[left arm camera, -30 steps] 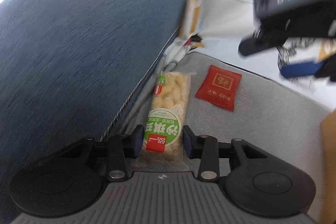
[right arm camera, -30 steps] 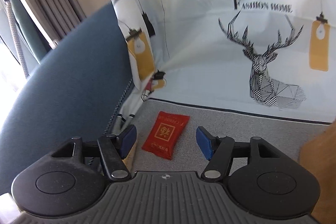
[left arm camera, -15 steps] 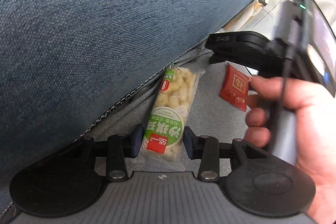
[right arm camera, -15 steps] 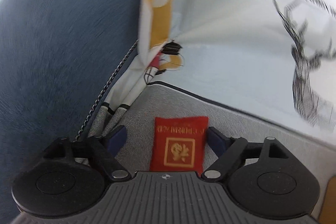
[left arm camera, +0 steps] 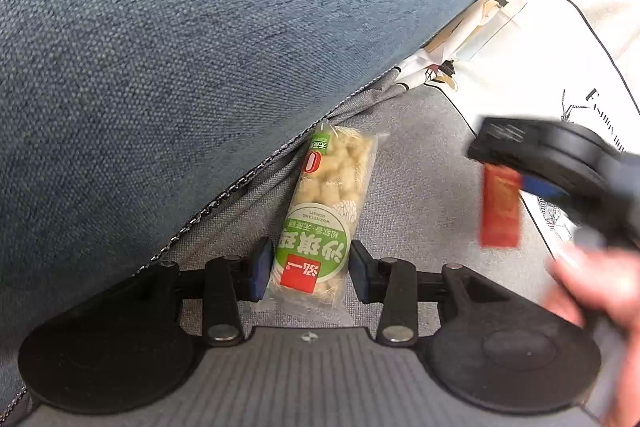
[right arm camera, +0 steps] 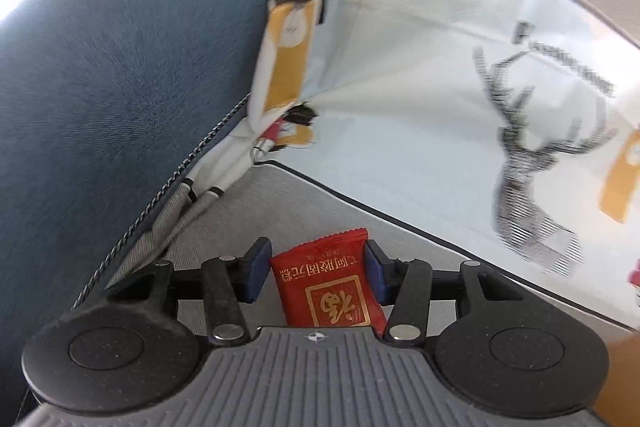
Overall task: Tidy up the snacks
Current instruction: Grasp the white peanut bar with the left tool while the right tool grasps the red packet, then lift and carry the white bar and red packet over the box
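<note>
A green-labelled puffed snack bar (left arm camera: 324, 211) in a clear wrapper lies lengthwise between the blue pads of my left gripper (left arm camera: 308, 267), which is shut on its near end. Its far end reaches the seam under the blue cushion (left arm camera: 200, 47). A small red packet (right arm camera: 328, 287) with gold print sits between the pads of my right gripper (right arm camera: 316, 271). Its jaws are closing, and both pads press on the packet's edges. In the left wrist view the red packet (left arm camera: 500, 207) hangs blurred under the right gripper's black body (left arm camera: 560, 163), held by a person's hand (left arm camera: 592, 287).
Grey sofa seat fabric (right arm camera: 320, 203) lies below both grippers. The blue cushion (right arm camera: 100, 87) rises on the left. A white pillow (right arm camera: 440, 107) with a deer print leans behind and to the right. A tan edge (right arm camera: 624, 379) shows at the lower right.
My right gripper came down over the red packet, spread wide, then closed on it. The left wrist view rolled while the snack bar stayed between the left pads.
</note>
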### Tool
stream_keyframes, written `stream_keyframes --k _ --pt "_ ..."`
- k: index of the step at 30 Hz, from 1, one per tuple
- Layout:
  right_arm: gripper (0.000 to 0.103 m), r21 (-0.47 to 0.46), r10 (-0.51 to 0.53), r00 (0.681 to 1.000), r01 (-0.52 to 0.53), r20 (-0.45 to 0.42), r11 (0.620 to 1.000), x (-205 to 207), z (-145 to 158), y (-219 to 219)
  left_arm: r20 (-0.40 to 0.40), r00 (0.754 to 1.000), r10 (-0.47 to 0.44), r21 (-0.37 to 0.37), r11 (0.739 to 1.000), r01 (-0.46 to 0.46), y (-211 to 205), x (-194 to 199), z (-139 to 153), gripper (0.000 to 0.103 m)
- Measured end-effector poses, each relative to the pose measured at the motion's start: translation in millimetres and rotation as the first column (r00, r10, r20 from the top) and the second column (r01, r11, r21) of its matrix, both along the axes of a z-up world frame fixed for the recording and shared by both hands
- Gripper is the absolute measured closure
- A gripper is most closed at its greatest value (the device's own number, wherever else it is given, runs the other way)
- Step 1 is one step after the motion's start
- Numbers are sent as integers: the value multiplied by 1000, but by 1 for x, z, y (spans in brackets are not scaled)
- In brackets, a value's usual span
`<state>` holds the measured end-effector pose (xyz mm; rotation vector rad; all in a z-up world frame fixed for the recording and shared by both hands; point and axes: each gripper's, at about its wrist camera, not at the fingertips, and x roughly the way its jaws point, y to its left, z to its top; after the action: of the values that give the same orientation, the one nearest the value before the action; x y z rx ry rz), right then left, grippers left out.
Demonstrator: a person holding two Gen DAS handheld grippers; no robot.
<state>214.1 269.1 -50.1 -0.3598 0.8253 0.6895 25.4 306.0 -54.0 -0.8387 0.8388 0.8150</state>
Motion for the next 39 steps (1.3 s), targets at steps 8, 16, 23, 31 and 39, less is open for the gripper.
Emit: stream_keyframes --k 8,16,23,31,39 --pt "51 72 -50 999 51 -15 996 -45 46 -90 -8 998 -56 -8 998 56 1 7 -7 60" --pt "51 95 -5 1000 2 30 995 -131 69 -166 14 983 -184 -47 982 184 3 -7 -7 63" --pt "51 101 99 995 -100 14 990 -199 51 -202 18 957 -291 -53 955 291 -20 -45 2 63" --pt "51 84 98 990 -90 -100 992 -210 2 -204 29 952 -305 -162 938 306 -29 -73 -7 63" --pt "49 14 49 981 -47 -189 999 -198 -25 -200 -3 934 -357 -119 928 354 -41 -70 -8 54"
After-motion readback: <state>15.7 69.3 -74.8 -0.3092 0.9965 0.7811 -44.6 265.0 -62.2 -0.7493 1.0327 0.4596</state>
